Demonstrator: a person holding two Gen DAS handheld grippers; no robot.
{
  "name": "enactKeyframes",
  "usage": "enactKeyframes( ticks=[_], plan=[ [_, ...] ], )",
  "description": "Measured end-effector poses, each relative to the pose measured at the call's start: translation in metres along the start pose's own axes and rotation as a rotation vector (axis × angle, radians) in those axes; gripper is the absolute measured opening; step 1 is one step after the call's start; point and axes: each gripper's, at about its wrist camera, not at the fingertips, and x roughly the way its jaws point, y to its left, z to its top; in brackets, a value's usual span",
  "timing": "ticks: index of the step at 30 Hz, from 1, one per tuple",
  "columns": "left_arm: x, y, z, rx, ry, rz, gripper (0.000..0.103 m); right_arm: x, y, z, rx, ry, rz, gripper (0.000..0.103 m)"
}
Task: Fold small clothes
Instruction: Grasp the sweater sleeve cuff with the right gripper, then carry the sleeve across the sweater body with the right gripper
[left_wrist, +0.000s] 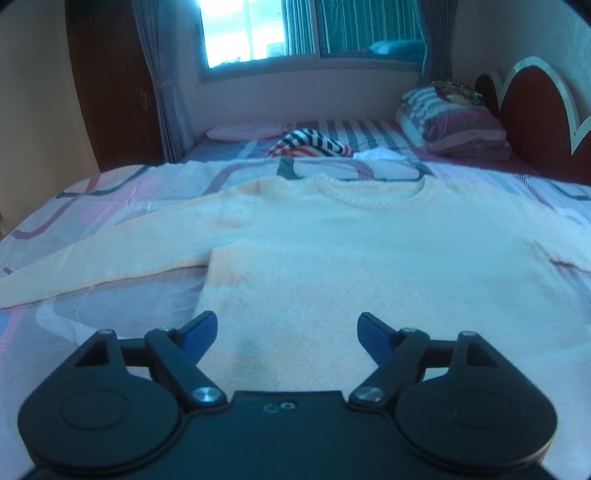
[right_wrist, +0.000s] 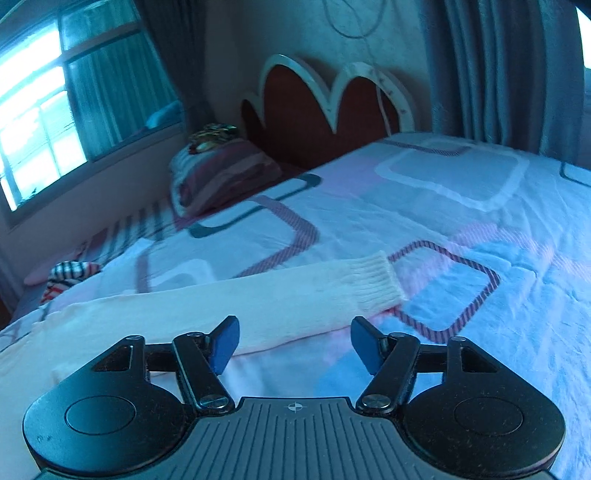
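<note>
A cream knitted sweater lies flat on the bed, neck away from me, its left sleeve stretched out to the left. My left gripper is open and empty, just above the sweater's lower hem. In the right wrist view the sweater's right sleeve stretches out to the right and ends in a ribbed cuff. My right gripper is open and empty, just in front of that sleeve, close to the cuff.
The bed has a pink and white patterned sheet. A striped garment and a pink one lie behind the sweater. Stacked pillows sit by the red headboard. A window is at the back.
</note>
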Motion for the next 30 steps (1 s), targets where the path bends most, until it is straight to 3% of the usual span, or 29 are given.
enactKeyframes(
  ticks=[7,9,11,13,16,21,24,30],
  plan=[
    [0.028,-0.001,-0.004,0.017,0.051,0.003,0.082,0.043,-0.049,0.005,0.156,0.038,-0.028,0.058],
    [0.032,-0.002,-0.005,0.023,0.057,0.002,0.084,0.049,-0.048,0.008,0.139,0.039,-0.035,0.046],
    [0.034,-0.002,-0.006,0.028,0.055,-0.002,0.086,0.054,-0.048,0.011,0.126,0.045,-0.039,0.016],
    [0.036,-0.002,-0.005,0.031,0.053,-0.001,0.088,0.059,-0.047,0.016,0.109,0.06,-0.035,0.003],
    [0.037,0.0,-0.004,0.029,0.049,-0.006,0.088,0.06,-0.043,0.025,0.045,0.04,-0.022,0.003],
    [0.04,0.001,-0.007,0.02,0.044,-0.014,0.093,0.049,-0.041,0.035,-0.045,-0.074,-0.03,0.003],
    [0.043,0.004,-0.005,0.009,0.053,-0.022,0.094,0.082,-0.057,0.027,0.012,0.064,-0.068,0.003],
    [0.034,0.012,-0.001,0.039,0.035,-0.009,0.087,0.083,-0.038,0.029,-0.011,0.031,-0.073,0.003]
  ],
)
